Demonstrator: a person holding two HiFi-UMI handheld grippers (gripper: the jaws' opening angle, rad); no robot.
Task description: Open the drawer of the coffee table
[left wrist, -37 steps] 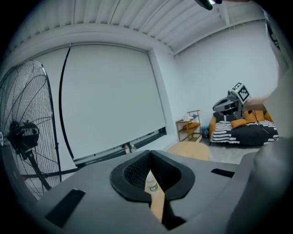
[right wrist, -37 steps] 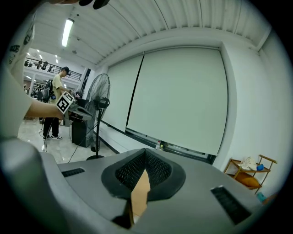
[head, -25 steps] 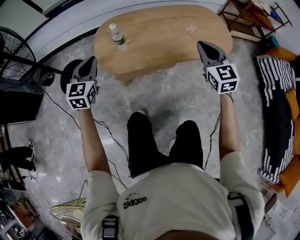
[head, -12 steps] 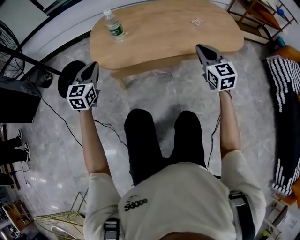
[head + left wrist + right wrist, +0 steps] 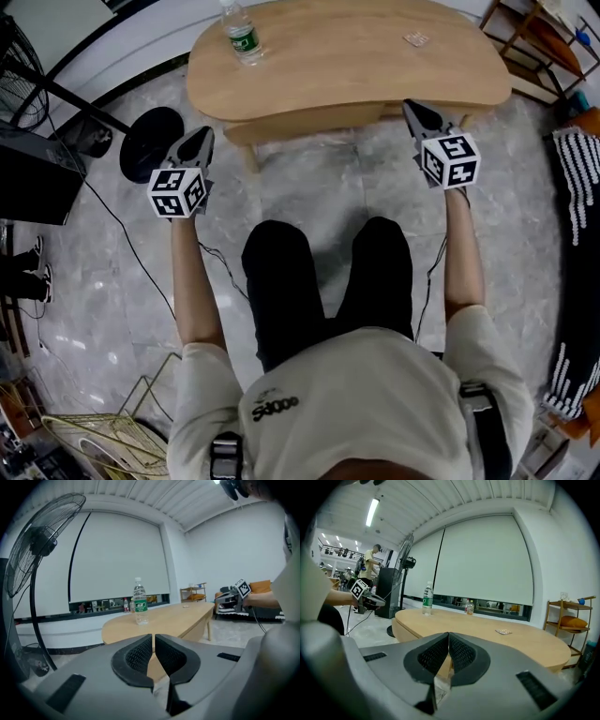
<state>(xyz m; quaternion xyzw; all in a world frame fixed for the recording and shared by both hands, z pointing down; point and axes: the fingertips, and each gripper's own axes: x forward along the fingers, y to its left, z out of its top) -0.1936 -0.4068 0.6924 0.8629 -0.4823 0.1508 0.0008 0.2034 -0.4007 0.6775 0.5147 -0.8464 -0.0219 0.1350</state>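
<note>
Descent beginning toward coffee table (image 5: pixel 347 56)
Left gripper (image 5: pixel 201 139) and right gripper (image 5: pixel 413 110) are sinking level with its near edge, both jaw pairs closed tight and empty; the drawer, likely under that edge, is waiting untouched.

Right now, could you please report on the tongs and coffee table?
Left tongs shut, empty; right tongs likewise. Coffee table ahead, untouched, nothing pulled open. Water bottle on top; nothing blocking.
</note>
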